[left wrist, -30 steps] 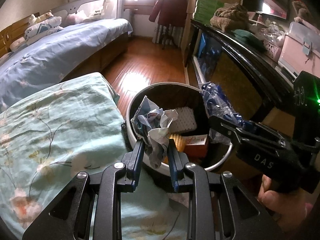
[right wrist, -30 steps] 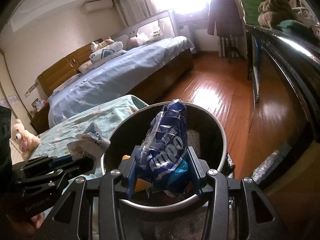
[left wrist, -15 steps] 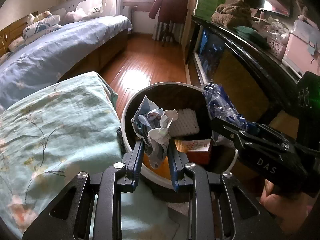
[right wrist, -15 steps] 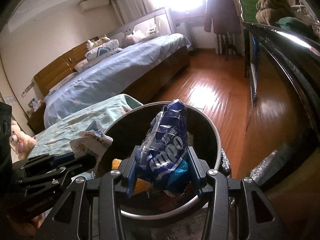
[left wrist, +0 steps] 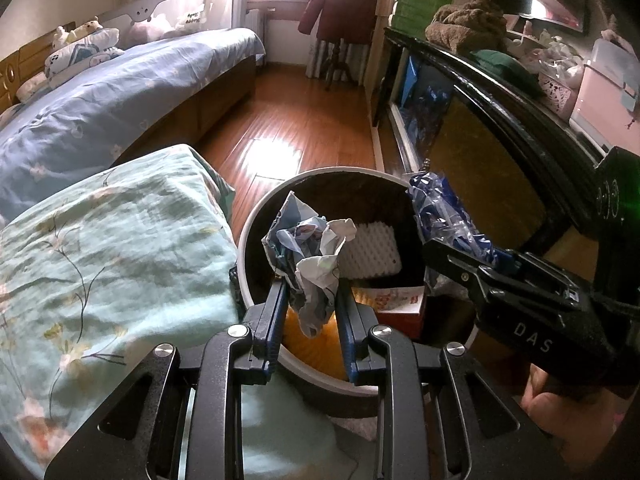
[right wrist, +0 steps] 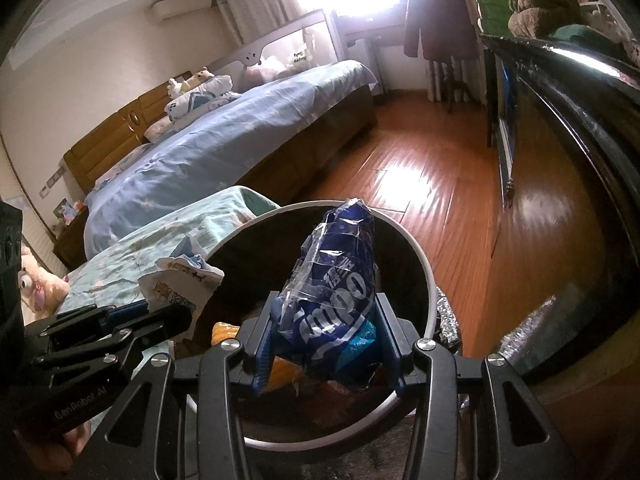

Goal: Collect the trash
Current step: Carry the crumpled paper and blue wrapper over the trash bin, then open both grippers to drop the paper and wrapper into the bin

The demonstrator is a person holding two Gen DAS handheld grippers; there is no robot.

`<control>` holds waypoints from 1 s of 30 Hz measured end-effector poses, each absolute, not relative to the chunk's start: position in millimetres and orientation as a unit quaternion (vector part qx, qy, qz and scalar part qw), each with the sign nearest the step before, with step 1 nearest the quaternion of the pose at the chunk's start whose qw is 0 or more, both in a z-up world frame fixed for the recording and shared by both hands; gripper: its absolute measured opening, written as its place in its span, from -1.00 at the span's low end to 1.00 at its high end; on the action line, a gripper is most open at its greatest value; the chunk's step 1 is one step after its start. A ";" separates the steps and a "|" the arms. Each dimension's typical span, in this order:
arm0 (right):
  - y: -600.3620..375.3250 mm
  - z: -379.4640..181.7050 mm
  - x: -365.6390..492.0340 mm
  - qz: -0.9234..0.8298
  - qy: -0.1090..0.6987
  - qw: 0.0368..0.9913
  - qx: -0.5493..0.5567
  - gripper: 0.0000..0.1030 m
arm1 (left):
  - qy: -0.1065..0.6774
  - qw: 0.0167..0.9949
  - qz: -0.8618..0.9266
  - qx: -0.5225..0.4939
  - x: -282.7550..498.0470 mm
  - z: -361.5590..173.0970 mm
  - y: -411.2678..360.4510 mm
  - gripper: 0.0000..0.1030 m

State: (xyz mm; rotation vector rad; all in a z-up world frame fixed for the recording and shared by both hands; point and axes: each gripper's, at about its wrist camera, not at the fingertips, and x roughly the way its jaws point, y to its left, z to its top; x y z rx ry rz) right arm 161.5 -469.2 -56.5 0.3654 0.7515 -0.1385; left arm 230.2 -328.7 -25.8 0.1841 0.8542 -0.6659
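left gripper [left wrist: 310, 300] pinches paper [left wrist: 314, 264] over bin [left wrist: 256, 224], ready to drop | right gripper [right wrist: 326, 344] pinches wrapper [right wrist: 336, 296] above same bin | release pending

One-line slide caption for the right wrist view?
Right gripper holds a blue snack wrapper over the round trash bin; left gripper alongside grips crumpled paper.

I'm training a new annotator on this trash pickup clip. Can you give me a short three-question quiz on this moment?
1. True or false: the left gripper holds crumpled paper.
2. What does the right gripper hold? A) a blue plastic wrapper B) a sock C) a spoon
3. Over what do both grippers hold their trash?

Key: 1 true; 2 A; 3 the round trash bin, which already holds a white foam piece.
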 end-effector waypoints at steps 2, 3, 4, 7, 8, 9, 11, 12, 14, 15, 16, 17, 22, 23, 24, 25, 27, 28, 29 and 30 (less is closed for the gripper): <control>-468.3 -57.2 161.4 -0.067 0.365 0.911 0.178 -0.12 | 0.406 0.853 -0.317 0.087 230.7 -25.7 -329.4 -0.55; -468.4 -57.5 162.1 -0.067 0.366 0.911 0.178 -0.12 | 0.406 0.853 -0.316 0.087 231.4 -25.8 -329.2 -0.55; -468.3 -57.9 162.4 -0.067 0.367 0.911 0.178 -0.12 | 0.406 0.853 -0.316 0.087 231.8 -25.7 -329.5 -0.55; -468.9 -58.2 164.0 -0.067 0.368 0.910 0.177 -0.12 | 0.406 0.853 -0.316 0.087 232.4 -25.6 -330.0 -0.55; -469.0 -58.2 164.1 -0.067 0.367 0.911 0.177 -0.12 | 0.406 0.853 -0.316 0.087 232.2 -25.6 -330.1 -0.55; -469.2 -58.3 164.2 -0.068 0.367 0.910 0.178 -0.12 | 0.406 0.853 -0.316 0.087 232.1 -25.7 -329.9 -0.55; -469.2 -58.3 164.5 -0.068 0.368 0.910 0.179 -0.12 | 0.407 0.853 -0.316 0.087 232.1 -25.6 -330.1 -0.55; -470.0 -58.7 164.9 -0.068 0.368 0.910 0.179 -0.11 | 0.407 0.852 -0.317 0.087 232.3 -25.5 -330.3 -0.55; -470.2 -59.1 165.3 -0.069 0.369 0.910 0.179 -0.10 | 0.406 0.852 -0.317 0.087 232.2 -25.2 -330.6 -0.54; -470.7 -59.5 165.7 -0.069 0.369 0.909 0.180 -0.10 | 0.406 0.852 -0.318 0.087 232.3 -24.8 -331.3 -0.54; -470.8 -59.4 165.8 -0.069 0.369 0.909 0.180 -0.09 | 0.406 0.852 -0.318 0.088 232.4 -24.5 -332.0 -0.54; -471.1 -59.8 166.2 -0.069 0.369 0.909 0.181 -0.08 | 0.405 0.852 -0.318 0.088 233.0 -25.0 -332.7 -0.54; -474.6 -60.9 167.5 -0.071 0.370 0.907 0.187 -0.07 | 0.405 0.852 -0.319 0.093 233.5 -25.3 -335.8 -0.45; -475.3 -61.1 167.5 -0.071 0.370 0.907 0.190 -0.06 | 0.406 0.852 -0.318 0.094 233.5 -25.6 -335.8 -0.35; -475.7 -61.2 167.6 -0.071 0.369 0.907 0.191 -0.06 | 0.406 0.851 -0.318 0.094 233.5 -25.9 -334.9 -0.27; -476.2 -60.9 167.6 -0.071 0.369 0.906 0.193 -0.04 | 0.406 0.852 -0.317 0.094 232.6 -25.3 -334.3 -0.11; -477.1 -60.8 167.3 -0.069 0.368 0.906 0.199 0.02 | 0.403 0.855 -0.314 0.092 231.0 -23.9 -331.3 0.06; -477.3 -59.9 167.4 -0.069 0.367 0.906 0.200 0.04 | 0.401 0.856 -0.313 0.091 230.2 -23.3 -329.1 0.10; -477.3 -59.8 167.0 -0.068 0.367 0.905 0.203 0.08 | 0.401 0.856 -0.313 0.090 229.7 -22.8 -327.1 0.10; -477.1 -59.5 166.5 -0.068 0.366 0.905 0.205 0.10 | 0.401 0.857 -0.312 0.089 229.4 -22.5 -324.6 0.11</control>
